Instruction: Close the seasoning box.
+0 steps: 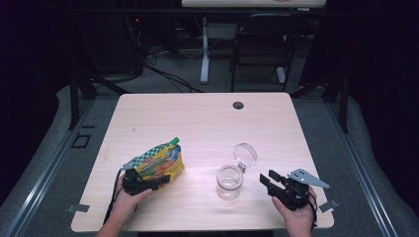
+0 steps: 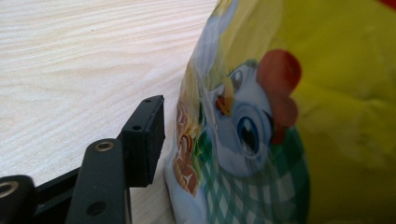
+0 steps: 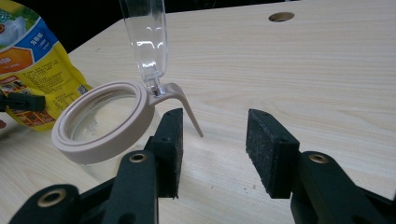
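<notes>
Tilting pouch point(image 1: 160, 163), spout up-right

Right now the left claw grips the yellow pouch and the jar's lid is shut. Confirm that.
Not quite: the jar has its clear hinged lid flipped open and standing up, as the high view shows. The left claw does grip the yellow pouch.

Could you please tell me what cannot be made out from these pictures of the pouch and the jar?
- Left claw, left gripper view: the pouch hides its second jaw, so the grip is unconfirmed.
- Pouch, left gripper view: cut off by the top, right and bottom edges; the print is blurred.
- Jar, right gripper view: its flipped-up lid is cut off by the top edge.
- Jar contents, high view: too small to tell.
</notes>
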